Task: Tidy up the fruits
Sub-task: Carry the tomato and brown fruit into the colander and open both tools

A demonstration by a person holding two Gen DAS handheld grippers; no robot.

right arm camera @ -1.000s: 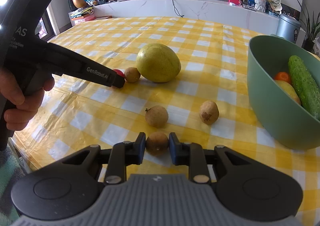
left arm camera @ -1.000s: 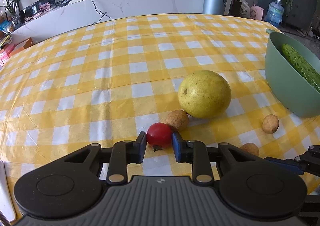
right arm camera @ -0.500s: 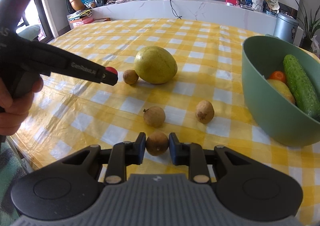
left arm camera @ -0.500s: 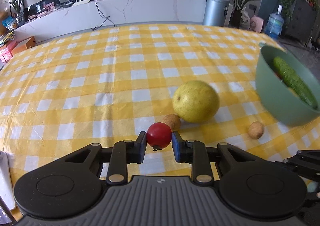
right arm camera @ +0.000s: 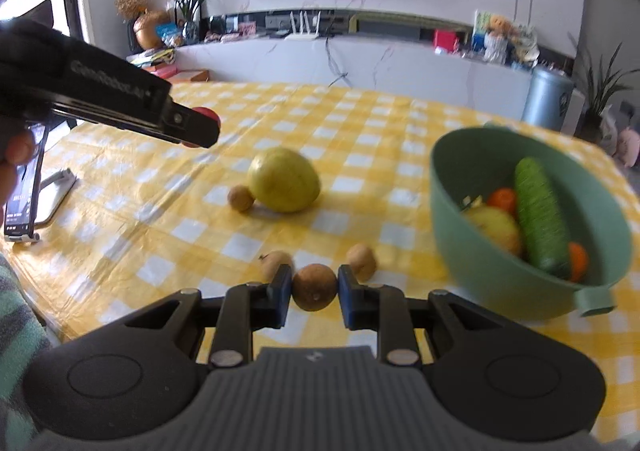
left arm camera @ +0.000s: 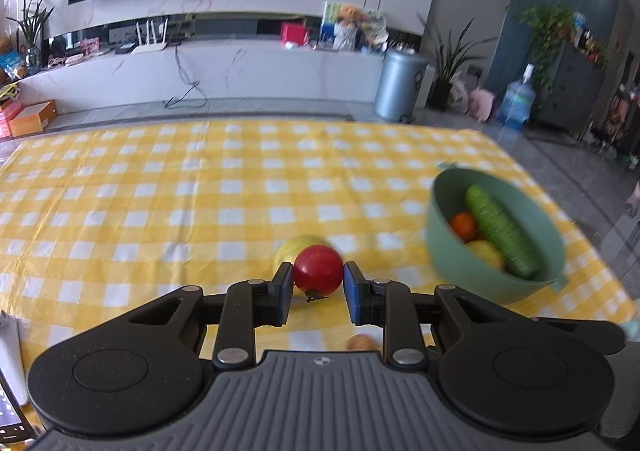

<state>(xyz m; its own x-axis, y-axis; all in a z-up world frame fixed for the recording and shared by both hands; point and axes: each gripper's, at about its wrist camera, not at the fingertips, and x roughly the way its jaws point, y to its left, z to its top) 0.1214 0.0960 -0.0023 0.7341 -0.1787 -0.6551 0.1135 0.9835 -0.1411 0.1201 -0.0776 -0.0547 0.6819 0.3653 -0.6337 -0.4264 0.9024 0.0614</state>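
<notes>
My left gripper (left arm camera: 318, 278) is shut on a red tomato (left arm camera: 318, 270), held above the yellow checked table. In the right wrist view that same gripper (right arm camera: 200, 129) hangs at upper left with the tomato (right arm camera: 208, 113) at its tip. My right gripper (right arm camera: 314, 288) is shut on a small brown round fruit (right arm camera: 314, 287), lifted off the cloth. A big yellow-green fruit (right arm camera: 284, 179) lies mid-table, partly hidden behind the tomato in the left wrist view. Three more small brown fruits (right arm camera: 241, 198) (right arm camera: 276, 261) (right arm camera: 361, 261) lie around it. The green bowl (right arm camera: 480, 271) (left arm camera: 444, 251) stands at right.
The bowl holds a cucumber (right arm camera: 540, 215), orange fruits (right arm camera: 504, 200) and a yellow fruit (right arm camera: 496, 227). A phone on a stand (right arm camera: 24, 187) sits at the table's left edge. A person's hand (right arm camera: 14, 155) grips the left tool. A striped sleeve (right arm camera: 16, 331) shows at lower left.
Both grippers have risen off the cloth with their fruit. The left one climbed more, carrying the tomato up and toward the bowl; the table now looks farther below both cameras.
</notes>
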